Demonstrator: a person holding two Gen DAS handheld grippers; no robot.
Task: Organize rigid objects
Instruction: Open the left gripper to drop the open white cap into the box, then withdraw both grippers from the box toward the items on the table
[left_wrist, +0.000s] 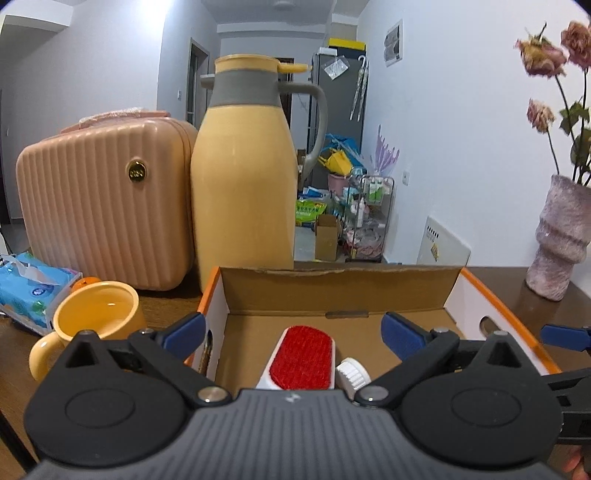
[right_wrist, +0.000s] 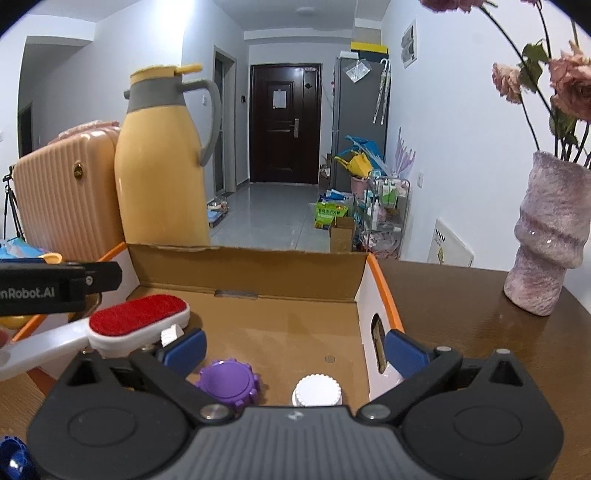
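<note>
text: "nRobot.AI" | on: left gripper body | other labels: unreadable

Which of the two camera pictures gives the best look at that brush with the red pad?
The right wrist view: the lint brush shows whole there, red pad plus white handle reaching out over the cardboard box wall. The left wrist view shows only its red pad and white rim; the left gripper body hides the handle.
</note>
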